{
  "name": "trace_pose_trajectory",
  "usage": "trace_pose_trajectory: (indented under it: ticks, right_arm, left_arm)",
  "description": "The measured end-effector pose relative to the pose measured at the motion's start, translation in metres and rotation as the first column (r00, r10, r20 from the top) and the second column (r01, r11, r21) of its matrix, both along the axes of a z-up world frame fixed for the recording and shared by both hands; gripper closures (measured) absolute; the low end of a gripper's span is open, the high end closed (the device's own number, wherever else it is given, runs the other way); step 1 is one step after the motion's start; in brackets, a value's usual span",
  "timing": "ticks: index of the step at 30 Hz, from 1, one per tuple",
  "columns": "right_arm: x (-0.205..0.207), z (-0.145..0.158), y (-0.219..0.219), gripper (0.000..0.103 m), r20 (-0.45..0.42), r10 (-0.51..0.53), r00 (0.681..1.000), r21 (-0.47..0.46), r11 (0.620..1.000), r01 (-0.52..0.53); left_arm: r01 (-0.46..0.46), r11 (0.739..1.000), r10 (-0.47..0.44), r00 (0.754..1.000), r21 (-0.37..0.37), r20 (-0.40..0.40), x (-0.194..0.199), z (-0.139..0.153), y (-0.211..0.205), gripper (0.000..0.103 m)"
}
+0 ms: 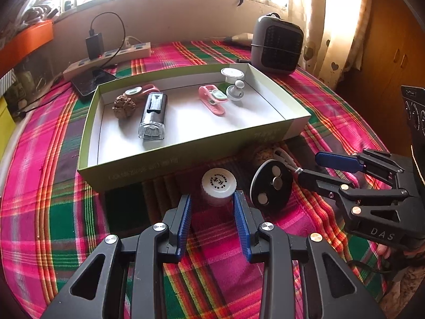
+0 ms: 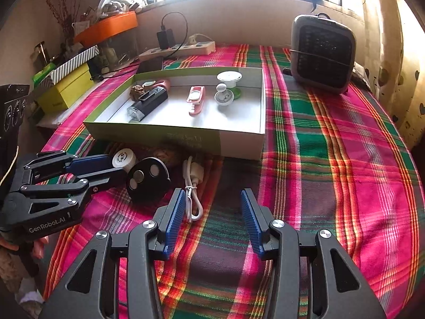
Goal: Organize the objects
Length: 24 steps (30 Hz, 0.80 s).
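Observation:
A shallow green box (image 1: 148, 163) (image 2: 148, 133) lies on the plaid cloth. It holds a walnut (image 1: 124, 105), a black light (image 1: 153, 115), a pink clip (image 1: 212, 99) and white knobs (image 1: 235, 91). In front of the box stand a small white-capped bottle (image 1: 218, 186) (image 2: 123, 158), a black disc with silver dots (image 1: 271, 184) (image 2: 147, 179), a white coiled cable (image 2: 192, 186) and a brown nut (image 1: 263, 154). My left gripper (image 1: 212, 199) (image 2: 111, 164) is open, its fingers on either side of the bottle. My right gripper (image 2: 211, 207) (image 1: 310, 164) is open and empty, by the cable.
A grey fan heater (image 1: 277, 43) (image 2: 322, 53) stands at the back right. A power strip (image 1: 106, 58) with a charger and a phone (image 1: 90, 81) lie at the back left. Boxes (image 2: 66, 87) stack at the left edge.

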State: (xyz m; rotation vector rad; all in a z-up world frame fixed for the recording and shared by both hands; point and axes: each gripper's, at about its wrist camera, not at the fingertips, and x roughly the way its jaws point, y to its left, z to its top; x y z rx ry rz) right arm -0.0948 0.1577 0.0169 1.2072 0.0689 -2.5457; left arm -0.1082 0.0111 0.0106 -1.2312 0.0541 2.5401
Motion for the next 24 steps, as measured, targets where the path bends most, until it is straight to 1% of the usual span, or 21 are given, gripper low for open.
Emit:
trace_pose_trajectory:
  ticks: [9, 17, 24]
  right_arm:
    - [-0.009, -0.002, -0.005, 0.058, 0.012, 0.011, 1.0, 0.029, 1.0, -0.012]
    - [-0.018, -0.003, -0.012, 0.058, 0.005, 0.028, 1.0, 0.072, 0.997, -0.028]
    - [-0.024, -0.002, -0.015, 0.058, 0.007, 0.043, 0.999, 0.097, 0.994, -0.044]
  left_arm:
    - [0.001, 1.0, -0.001, 1.0, -0.01, -0.007, -0.01, -0.001, 0.003, 0.073]
    - [0.002, 0.999, -0.002, 1.0, -0.04, -0.001, -0.016, 0.0, 0.008, 0.073]
    - [-0.011, 1.0, 0.01, 1.0, -0.022, -0.01, -0.016, -0.001, 0.006, 0.073]
